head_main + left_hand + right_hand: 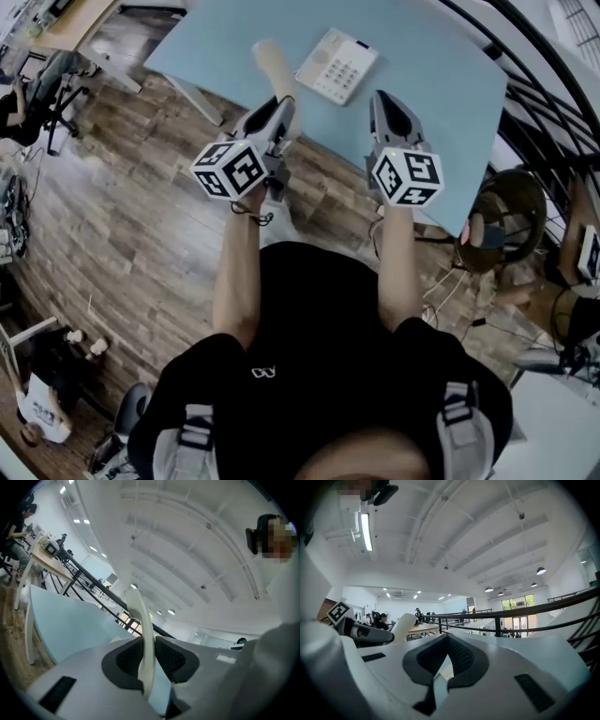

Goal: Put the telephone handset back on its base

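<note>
A cream telephone handset [273, 64] stands upright, held in the air over the near part of the light blue table [216, 47]. My left gripper [281, 108] is shut on it; in the left gripper view the handset [143, 630] runs up between the two dark pads [125, 660]. The white telephone base [336, 65] with its keypad lies flat on the table, just right of the handset. My right gripper [382, 97] hovers near the base's front edge with its jaws together and nothing in them. From the right gripper view, the handset [404, 624] shows at left.
A black railing [534, 94] runs past the table's right side, with a round chair [506, 216] below it. Wooden floor [122, 206] lies left of the table, with a white table leg [192, 98] and desks with seated people farther left.
</note>
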The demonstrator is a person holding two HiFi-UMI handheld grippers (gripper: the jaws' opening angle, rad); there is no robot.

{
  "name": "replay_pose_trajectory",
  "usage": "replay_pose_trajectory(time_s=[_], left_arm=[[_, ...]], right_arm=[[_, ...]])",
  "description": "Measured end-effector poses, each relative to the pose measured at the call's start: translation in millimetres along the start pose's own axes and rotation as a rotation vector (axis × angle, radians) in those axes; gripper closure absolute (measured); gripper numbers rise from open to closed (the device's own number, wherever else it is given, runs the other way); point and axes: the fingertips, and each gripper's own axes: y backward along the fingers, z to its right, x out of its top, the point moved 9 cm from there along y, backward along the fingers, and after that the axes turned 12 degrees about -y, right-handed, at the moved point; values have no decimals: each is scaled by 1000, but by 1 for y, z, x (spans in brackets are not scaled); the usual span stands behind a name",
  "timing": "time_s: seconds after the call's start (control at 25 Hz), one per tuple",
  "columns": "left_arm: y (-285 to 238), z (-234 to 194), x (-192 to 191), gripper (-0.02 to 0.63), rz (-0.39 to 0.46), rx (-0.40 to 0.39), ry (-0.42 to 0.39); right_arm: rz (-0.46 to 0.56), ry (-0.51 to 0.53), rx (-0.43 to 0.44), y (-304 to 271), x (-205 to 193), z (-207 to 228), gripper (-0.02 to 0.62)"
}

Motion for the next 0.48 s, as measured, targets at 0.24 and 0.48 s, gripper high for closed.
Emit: replay_pose_trajectory(time_s=[0.24, 0.48], left_arm=[[-53, -58, 9, 526, -101, -68, 43], [-102, -122, 19, 526, -192, -127, 53]], right_arm=[[-40, -50, -56, -70, -12, 8, 600], [10, -64, -149, -134, -12, 18, 600]])
